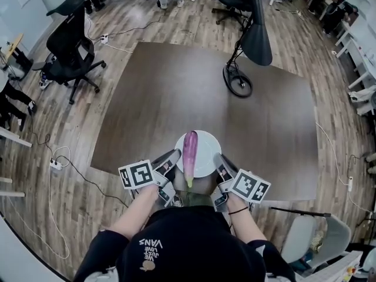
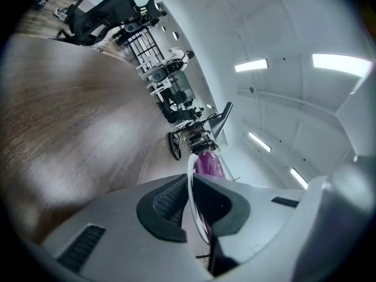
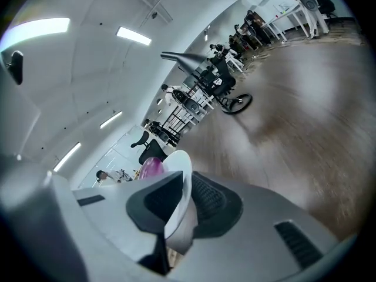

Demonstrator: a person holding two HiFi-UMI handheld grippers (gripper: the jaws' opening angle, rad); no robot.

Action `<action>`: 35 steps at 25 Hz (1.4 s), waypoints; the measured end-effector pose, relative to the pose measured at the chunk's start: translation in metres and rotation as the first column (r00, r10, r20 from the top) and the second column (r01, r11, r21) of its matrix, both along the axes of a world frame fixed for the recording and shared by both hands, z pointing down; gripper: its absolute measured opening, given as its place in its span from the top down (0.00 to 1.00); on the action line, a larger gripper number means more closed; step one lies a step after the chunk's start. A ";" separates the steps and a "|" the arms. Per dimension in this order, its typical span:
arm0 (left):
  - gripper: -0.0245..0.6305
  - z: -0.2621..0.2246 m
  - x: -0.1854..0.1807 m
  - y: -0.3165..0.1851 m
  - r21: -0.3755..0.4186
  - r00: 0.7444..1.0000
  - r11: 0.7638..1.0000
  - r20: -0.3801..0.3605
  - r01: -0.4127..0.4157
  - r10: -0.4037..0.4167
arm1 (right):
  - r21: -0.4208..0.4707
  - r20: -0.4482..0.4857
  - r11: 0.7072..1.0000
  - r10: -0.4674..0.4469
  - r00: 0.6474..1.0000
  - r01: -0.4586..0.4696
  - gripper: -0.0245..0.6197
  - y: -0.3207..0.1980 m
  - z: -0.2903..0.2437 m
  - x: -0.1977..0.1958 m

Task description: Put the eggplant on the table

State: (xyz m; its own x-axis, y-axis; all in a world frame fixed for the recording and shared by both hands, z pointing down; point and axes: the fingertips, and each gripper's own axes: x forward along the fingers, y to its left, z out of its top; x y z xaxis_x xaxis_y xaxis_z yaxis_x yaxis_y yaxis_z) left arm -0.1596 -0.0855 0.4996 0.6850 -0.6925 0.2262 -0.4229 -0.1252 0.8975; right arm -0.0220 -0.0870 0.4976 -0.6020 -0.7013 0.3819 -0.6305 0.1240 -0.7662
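Dark brown counter (image 1: pixel 176 87), matte with a faint wood grain, set on pale plank flooring. A black lamp (image 1: pixel 258 37) with a cone shade and ring base stands at the far right, and office chairs are off to the left.

- White plate (image 1: pixel 207 151): round, smooth and thin-rimmed, at the counter's near edge just in front of the person. Can't tell whether it rests on the surface or is held just above it.
- Eggplant (image 1: pixel 190 151): lies on the plate, not yet on the counter. It is slender, with glossy purple skin. Its long axis runs straight away from the person, and the green stem end pokes over the near rim.
- Left claw (image 1: pixel 170 160): closed onto the plate's left rim. Its own view shows the thin white edge pinched between ribbed dark pads.
- Right claw (image 1: pixel 220 166): likewise clamped on the right rim, which is wedged between its pads.

Key relation: the eggplant sits between the two claws with its length parallel to them, a little left of plate centre, so the left claw is slightly nearer. Neither claw touches it. As I judge it, one claw must let go of the rim and take the eggplant across its narrow width. The slick, rounded skin may roll.
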 end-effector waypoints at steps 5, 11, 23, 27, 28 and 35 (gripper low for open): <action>0.92 0.005 0.007 -0.029 -0.007 0.999 0.999 0.003 0.037 -0.037 | -0.004 -0.004 0.999 -0.035 0.999 0.035 0.90 -0.033 0.002 0.007; 0.92 0.011 0.026 -0.070 -0.009 0.999 0.999 0.020 0.037 -0.036 | -0.007 -0.014 0.999 -0.051 0.999 0.050 0.90 -0.075 0.008 0.025; 0.92 0.036 0.081 -0.145 -0.016 0.998 0.998 0.045 -0.054 0.054 | -0.021 -0.051 1.000 -0.002 0.999 0.001 0.90 -0.146 0.034 0.079; 0.92 0.045 0.095 -0.171 -0.017 0.996 0.998 0.056 -0.067 0.068 | -0.013 -0.071 1.000 0.005 0.997 -0.006 0.90 -0.170 0.044 0.094; 0.92 0.047 0.098 -0.177 -0.018 0.996 0.997 0.058 -0.069 0.070 | -0.010 -0.077 1.000 0.007 0.997 -0.008 0.90 -0.177 0.046 0.096; 0.92 0.063 0.112 -0.216 -0.007 0.988 0.995 0.114 -0.100 0.100 | -0.011 -0.101 1.000 0.015 0.995 -0.016 0.89 -0.212 0.068 0.111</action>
State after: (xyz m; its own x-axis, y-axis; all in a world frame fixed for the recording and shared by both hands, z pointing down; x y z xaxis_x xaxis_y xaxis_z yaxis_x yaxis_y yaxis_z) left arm -0.0473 -0.3019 0.5625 0.7209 -0.6213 0.3072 -0.5074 -0.1711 0.8445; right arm 0.0886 -0.2989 0.5655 -0.5488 -0.7056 0.4482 -0.7065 0.1049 -0.6999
